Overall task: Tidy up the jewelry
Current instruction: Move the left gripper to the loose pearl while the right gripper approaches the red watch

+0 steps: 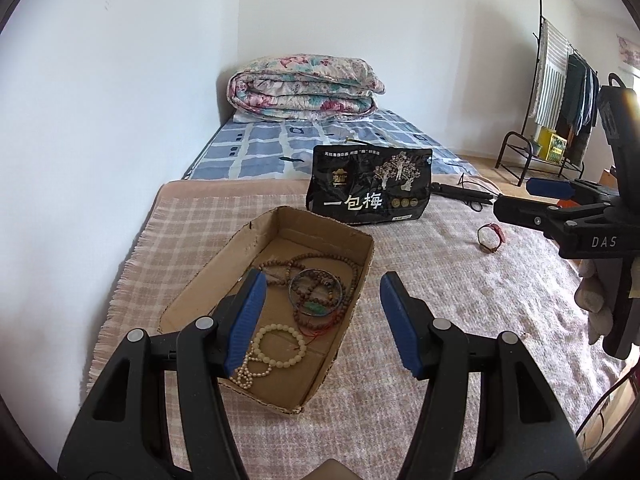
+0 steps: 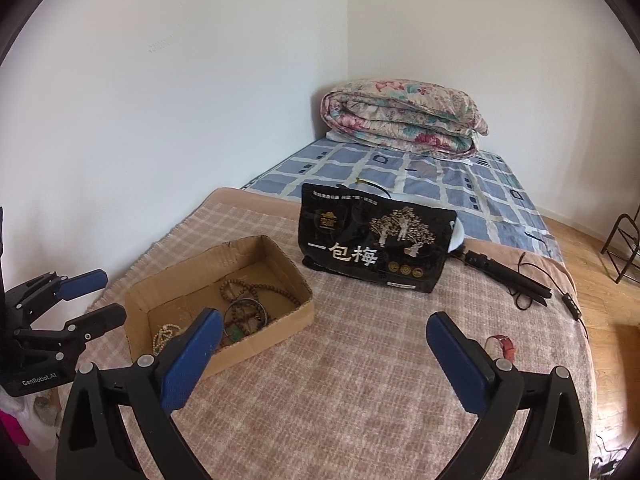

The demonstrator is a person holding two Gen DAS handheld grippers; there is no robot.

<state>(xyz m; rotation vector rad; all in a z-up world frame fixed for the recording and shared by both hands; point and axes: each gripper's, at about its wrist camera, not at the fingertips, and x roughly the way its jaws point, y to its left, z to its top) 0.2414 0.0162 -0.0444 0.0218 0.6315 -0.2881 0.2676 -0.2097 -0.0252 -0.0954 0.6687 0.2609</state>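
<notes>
A shallow cardboard box (image 1: 362, 258) (image 2: 302, 312) lies on the pink plaid blanket. It holds brown wooden bead strands (image 1: 316, 268) (image 2: 256, 290), a dark bangle (image 1: 317, 292) (image 2: 245, 316) and a cream bead bracelet (image 1: 280, 346) (image 2: 162, 336). A red-strapped watch (image 1: 491, 237) (image 2: 505, 345) lies on the blanket, right of the box. My left gripper (image 1: 324, 320) is open and empty above the box's near end; it also shows in the right wrist view (image 2: 94, 300). My right gripper (image 2: 324, 356) is open and empty above bare blanket, left of the watch; it also shows in the left wrist view (image 1: 532, 196).
A black snack bag (image 1: 370, 184) (image 2: 376, 242) stands behind the box. A folded black tripod with cable (image 2: 508, 276) lies to its right. A rolled floral quilt (image 1: 304, 88) (image 2: 404, 118) sits at the bed's far end. A clothes rack (image 1: 560, 92) stands on the floor, right.
</notes>
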